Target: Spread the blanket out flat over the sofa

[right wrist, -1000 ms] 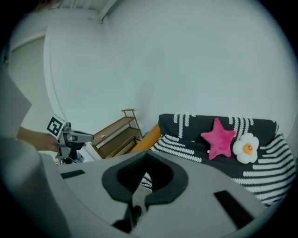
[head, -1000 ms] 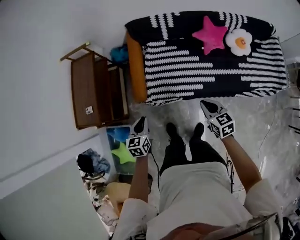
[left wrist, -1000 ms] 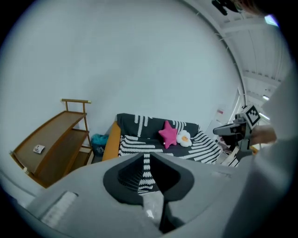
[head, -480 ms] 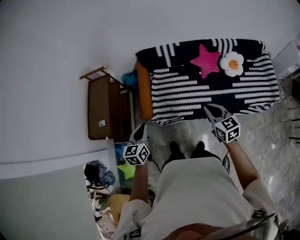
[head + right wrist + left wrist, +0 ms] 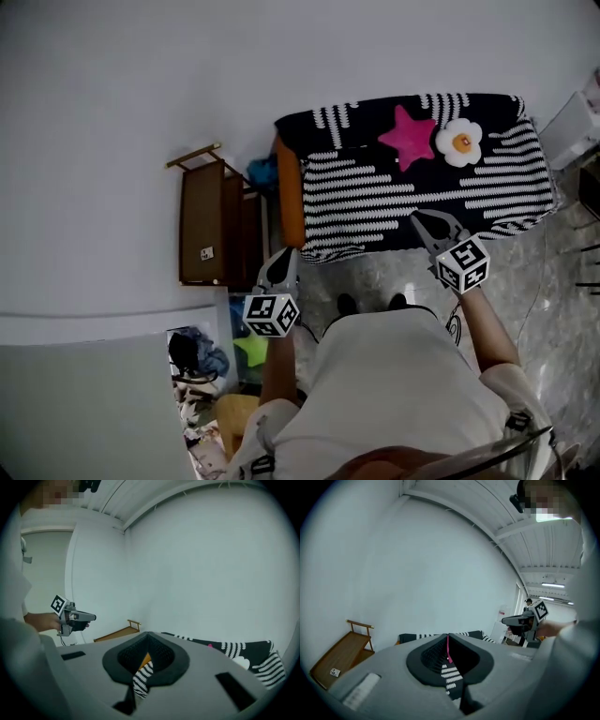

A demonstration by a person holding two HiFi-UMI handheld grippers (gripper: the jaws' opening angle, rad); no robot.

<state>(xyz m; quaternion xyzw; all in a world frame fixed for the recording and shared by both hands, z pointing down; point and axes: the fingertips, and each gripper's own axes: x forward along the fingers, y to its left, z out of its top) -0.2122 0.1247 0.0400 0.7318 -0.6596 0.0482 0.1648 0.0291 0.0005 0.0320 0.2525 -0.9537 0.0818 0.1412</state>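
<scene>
- Head view shows me the striped blanket [image 5: 412, 187] lying over the sofa [image 5: 290, 192], ahead of both grippers. It looks flat to me, and only the orange sofa end ahead of the left gripper [image 5: 287, 253] stays bare.
- In the left gripper view the jaws are pressed together at the tips with nothing between them. Only a sliver of the distant blanket shows through the slit behind the tips.
- The right gripper [image 5: 417, 217] is the same: clenched and empty. Its tip hangs just short of the blanket's front hem, and I can't tell whether it touches.
- A star cushion [image 5: 408, 138] and a flower cushion [image 5: 458, 141] sit on the blanket beyond the right gripper.
- I judge the spreading close to done, so the main risk is my undoing it.
- If the right gripper's closed tip snags that hem as I move it, the front edge would drag and wrinkle.
- If I tug the cloth toward the bare orange end, the far side may slip off or the cushions may shift.
- The wooden rack [image 5: 211, 225] stands to the outside of the left gripper, and a wide swing could knock it.
</scene>
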